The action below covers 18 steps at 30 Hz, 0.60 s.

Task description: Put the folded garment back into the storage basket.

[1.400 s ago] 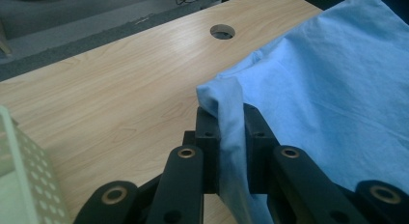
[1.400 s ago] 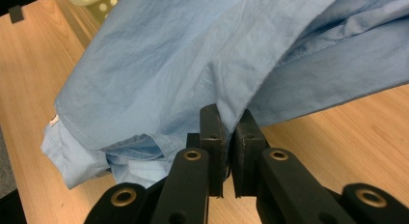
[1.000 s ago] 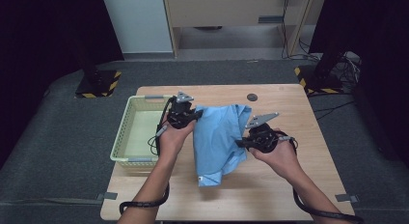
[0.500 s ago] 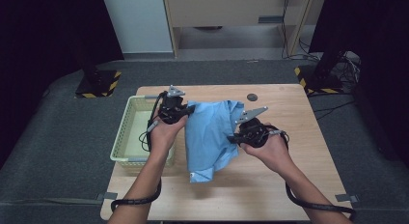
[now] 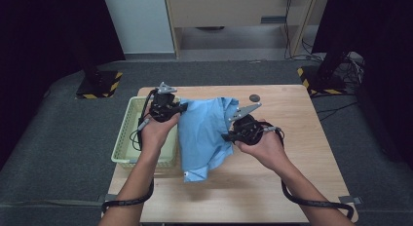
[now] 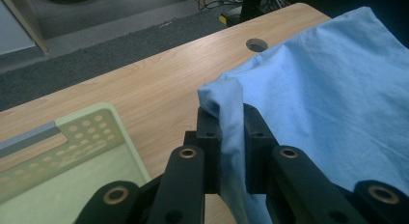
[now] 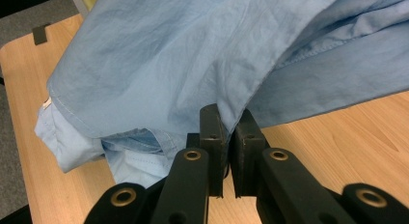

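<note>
Left gripper: jaws pressed together on a bunched fold of the light-blue cotton shirt, pinched between the pads. From that pinch the cloth is spread away to the gripper's right and hangs below it. Just left of the jaws a pale-green perforated plastic basket is seen; beyond the jaws, the light wooden tabletop with a round dark hole.

Right gripper: jaws clamped on a shirt edge, cloth nipped at the pad tips. The shirt is draped above and to the left of the jaws, lifted off the table.

High view: shirt is held between left gripper and right gripper, its lower end resting on the tabletop.
</note>
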Available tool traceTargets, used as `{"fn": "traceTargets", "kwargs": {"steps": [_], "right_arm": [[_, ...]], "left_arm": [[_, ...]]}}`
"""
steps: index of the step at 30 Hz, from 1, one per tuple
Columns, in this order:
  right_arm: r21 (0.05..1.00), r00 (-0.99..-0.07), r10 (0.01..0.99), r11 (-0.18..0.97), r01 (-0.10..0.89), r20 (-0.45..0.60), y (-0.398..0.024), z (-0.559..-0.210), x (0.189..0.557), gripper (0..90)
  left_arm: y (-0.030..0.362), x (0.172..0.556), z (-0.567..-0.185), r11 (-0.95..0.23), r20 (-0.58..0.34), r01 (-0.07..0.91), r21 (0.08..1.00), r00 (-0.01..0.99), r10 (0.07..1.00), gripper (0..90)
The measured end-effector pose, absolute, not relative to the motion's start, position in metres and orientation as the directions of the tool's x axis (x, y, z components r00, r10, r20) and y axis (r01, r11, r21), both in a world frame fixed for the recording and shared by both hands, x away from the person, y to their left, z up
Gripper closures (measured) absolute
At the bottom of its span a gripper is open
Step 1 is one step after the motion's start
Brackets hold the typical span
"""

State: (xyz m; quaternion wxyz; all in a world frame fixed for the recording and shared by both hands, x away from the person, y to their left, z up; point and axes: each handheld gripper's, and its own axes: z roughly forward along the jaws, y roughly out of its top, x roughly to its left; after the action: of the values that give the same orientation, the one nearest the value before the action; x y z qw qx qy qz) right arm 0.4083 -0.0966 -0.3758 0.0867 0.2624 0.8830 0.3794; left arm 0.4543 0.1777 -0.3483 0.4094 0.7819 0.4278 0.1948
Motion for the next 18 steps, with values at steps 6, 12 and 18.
{"fn": "traceTargets", "kwargs": {"steps": [6, 12, 18], "right_arm": [[0.718, -0.849, 0.526, 0.574, 0.393, 0.044, -0.091, -0.372, 0.408, 85.7], [0.723, -0.851, 0.524, 0.572, 0.388, 0.042, -0.087, -0.370, 0.409, 85.7], [0.728, -0.858, 0.511, 0.573, 0.376, 0.042, -0.080, -0.369, 0.412, 85.7]], "left_arm": [[0.183, 0.454, -0.344, -0.302, -0.039, 0.513, 0.803, 0.552, 0.833, 81.3], [0.187, 0.455, -0.342, -0.311, -0.030, 0.514, 0.800, 0.551, 0.834, 81.4], [0.194, 0.459, -0.340, -0.309, -0.033, 0.514, 0.800, 0.552, 0.833, 81.4]]}}
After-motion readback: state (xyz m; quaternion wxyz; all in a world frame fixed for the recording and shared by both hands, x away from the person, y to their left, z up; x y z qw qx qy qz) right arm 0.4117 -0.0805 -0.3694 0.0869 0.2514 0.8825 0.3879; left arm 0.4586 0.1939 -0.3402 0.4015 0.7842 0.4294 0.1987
